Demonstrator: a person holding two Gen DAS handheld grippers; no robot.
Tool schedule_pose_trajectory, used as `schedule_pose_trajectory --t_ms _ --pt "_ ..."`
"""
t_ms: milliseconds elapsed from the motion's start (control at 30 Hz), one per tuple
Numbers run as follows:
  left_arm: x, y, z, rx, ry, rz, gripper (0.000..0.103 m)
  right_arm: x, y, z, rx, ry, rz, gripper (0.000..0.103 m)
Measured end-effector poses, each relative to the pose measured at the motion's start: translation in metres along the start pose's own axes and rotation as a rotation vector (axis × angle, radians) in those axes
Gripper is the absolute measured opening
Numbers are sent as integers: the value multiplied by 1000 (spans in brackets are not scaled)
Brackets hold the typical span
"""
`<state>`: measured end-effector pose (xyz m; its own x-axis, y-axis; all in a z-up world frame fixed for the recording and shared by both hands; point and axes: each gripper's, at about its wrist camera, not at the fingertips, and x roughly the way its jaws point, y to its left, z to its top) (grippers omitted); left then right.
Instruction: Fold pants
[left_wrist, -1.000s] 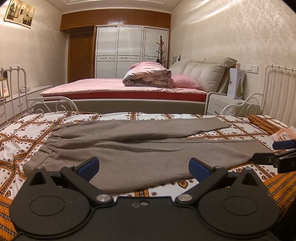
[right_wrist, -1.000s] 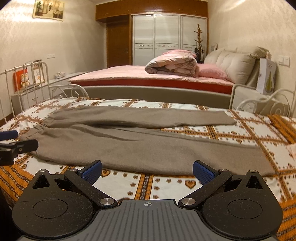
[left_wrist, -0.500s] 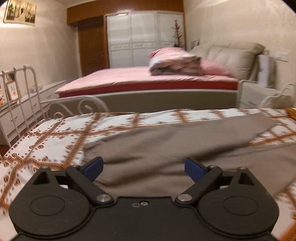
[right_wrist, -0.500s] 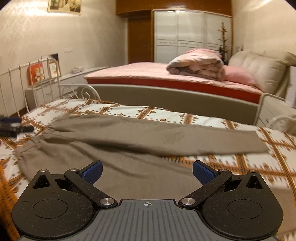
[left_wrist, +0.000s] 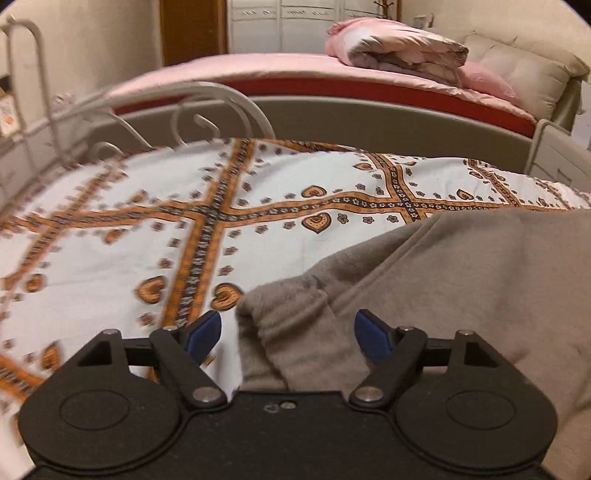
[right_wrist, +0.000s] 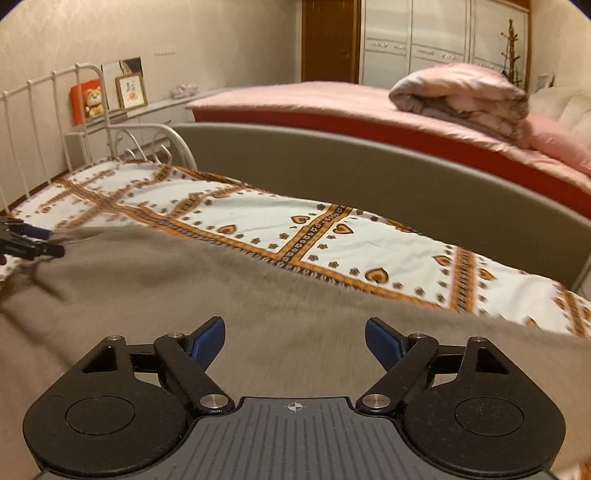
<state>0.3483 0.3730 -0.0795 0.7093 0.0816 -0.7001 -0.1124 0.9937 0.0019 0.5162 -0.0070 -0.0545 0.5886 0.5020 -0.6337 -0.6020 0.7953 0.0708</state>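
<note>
Folding starts here with a good two-handed grab, and the grey pants (right_wrist: 184, 295) lie spread across the patterned bedspread (left_wrist: 110, 240) of the near bed, so both grippers need real cloth between the pads, not just the top layer's fuzz.

In my judgement the left gripper (left_wrist: 288, 334) does best by settling over the gathered waistband corner (left_wrist: 284, 306) and biting both layers together; its jaws are closing, with that corner lying between the blue pads but not yet pinched. The right gripper (right_wrist: 293, 338) is also closing, spread over flat cloth further along the pants with nothing pressed between its pads; it should push down enough to raise a ridge before it shuts, or it may slide off the smooth fabric.

Only the left wrist view shows the waistband's elastic edge and where the garment ends against the sheet. Only the right wrist view shows the two tools together: the left gripper's tip appears at its far left edge, at the end of the pants, well apart from the right one.
</note>
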Motion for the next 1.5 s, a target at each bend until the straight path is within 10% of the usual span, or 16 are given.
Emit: schedule_pose_trajectory --t_ms 167,400,533,567,667,933,1233,1433,1500 --pt "18 13 7 -34 -12 -125 69 54 -19 17 -65 38 21 73" --pt "27 21 15 -26 -38 -166 34 99 -30 30 -186 157 106 71" --pt "31 19 10 4 -70 -177 28 107 -34 32 -185 186 164 40" --pt "31 21 10 -8 -78 -183 26 105 -33 34 -185 188 162 20" --pt "24 20 12 -14 -114 -192 16 96 -26 38 -204 182 119 7" --pt "-68 29 10 -23 -356 -307 15 -11 3 40 -281 22 73 6" --pt "-184 19 -68 53 -491 -356 15 -181 56 -60 -393 -76 40 1" --pt "-175 8 -155 -47 -216 -315 26 -205 69 -176 -184 59 30 1" --pt "-184 3 -162 -104 -235 -278 26 -209 67 -189 -100 91 13 2"
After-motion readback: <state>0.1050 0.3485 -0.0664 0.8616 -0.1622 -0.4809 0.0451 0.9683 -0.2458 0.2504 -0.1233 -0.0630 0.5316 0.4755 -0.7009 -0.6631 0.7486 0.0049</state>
